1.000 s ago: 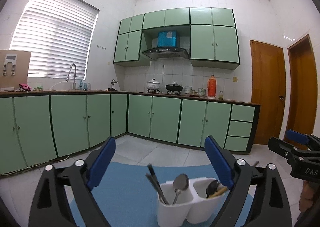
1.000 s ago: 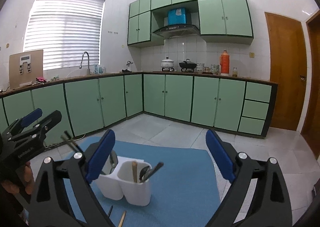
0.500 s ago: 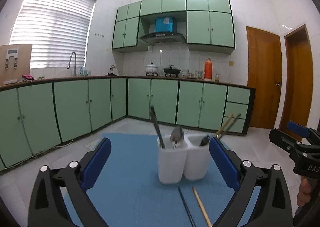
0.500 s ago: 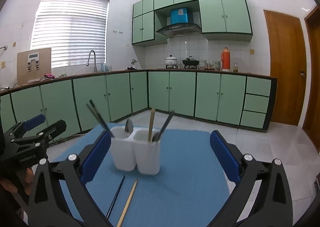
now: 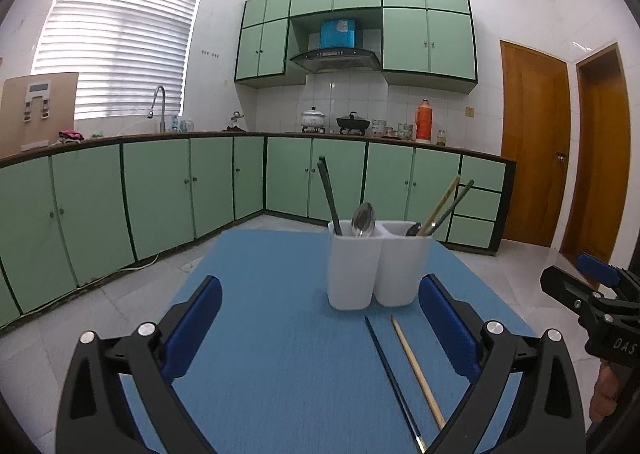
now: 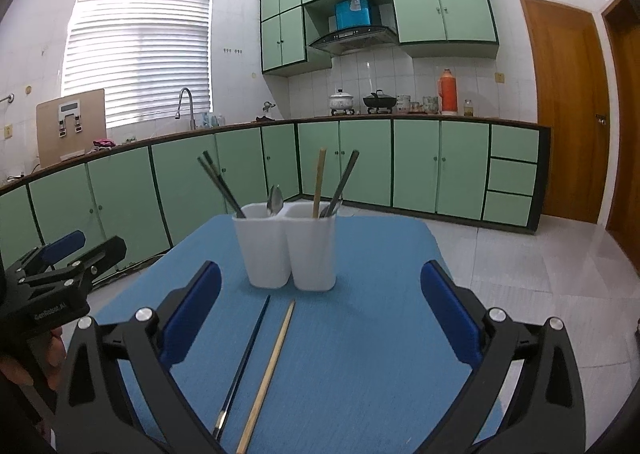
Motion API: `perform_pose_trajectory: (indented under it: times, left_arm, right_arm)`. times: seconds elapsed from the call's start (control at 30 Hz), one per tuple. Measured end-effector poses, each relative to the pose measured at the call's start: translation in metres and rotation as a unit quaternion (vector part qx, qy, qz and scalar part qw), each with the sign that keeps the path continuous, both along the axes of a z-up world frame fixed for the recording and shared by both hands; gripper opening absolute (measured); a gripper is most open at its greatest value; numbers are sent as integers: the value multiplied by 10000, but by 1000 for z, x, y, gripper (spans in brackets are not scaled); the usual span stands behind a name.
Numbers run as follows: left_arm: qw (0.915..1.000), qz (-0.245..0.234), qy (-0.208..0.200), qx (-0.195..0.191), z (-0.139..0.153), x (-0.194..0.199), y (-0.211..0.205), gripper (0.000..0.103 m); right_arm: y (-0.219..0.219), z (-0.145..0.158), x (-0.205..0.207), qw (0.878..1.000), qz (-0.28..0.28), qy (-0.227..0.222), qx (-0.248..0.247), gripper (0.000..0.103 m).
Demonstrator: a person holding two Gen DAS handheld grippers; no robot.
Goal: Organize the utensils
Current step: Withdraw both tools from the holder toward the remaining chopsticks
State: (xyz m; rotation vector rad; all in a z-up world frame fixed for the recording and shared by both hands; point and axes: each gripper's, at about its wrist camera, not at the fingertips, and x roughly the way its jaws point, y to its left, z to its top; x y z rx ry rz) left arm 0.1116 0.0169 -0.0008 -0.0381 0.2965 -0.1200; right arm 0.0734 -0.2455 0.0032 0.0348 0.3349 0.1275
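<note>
A white two-cup utensil holder [image 5: 376,266] [image 6: 288,246] stands on a blue mat [image 5: 280,334] [image 6: 360,334]. Its left cup holds dark chopsticks and a metal spoon [image 5: 363,219]; its right cup holds a wooden chopstick, a dark chopstick and a spoon. A dark chopstick [image 5: 390,370] [image 6: 244,358] and a wooden chopstick [image 5: 418,370] [image 6: 268,370] lie loose on the mat in front of the holder. My left gripper [image 5: 320,314] is open and empty, just short of the holder. My right gripper [image 6: 320,310] is open and empty above the loose chopsticks.
Green kitchen cabinets [image 5: 160,190] run along the far walls, with a sink tap [image 5: 158,106], pots and an orange thermos [image 5: 423,120] on the counter. Two wooden doors [image 5: 532,174] stand at the right. White floor tiles surround the mat.
Both grippers have tilted down and pulled back, so the holder now sits higher in view and the two loose chopsticks on the mat show fully. Nothing was grasped.
</note>
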Motion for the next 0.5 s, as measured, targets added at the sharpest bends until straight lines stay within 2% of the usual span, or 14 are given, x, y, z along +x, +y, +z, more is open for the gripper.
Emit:
perform_pose_trajectory:
  times: [0.5]
  left_arm:
    - [9998, 27, 194, 83, -33, -34, 8, 97]
  right_arm:
    - [22, -47, -37, 9999, -95, 102, -40, 97]
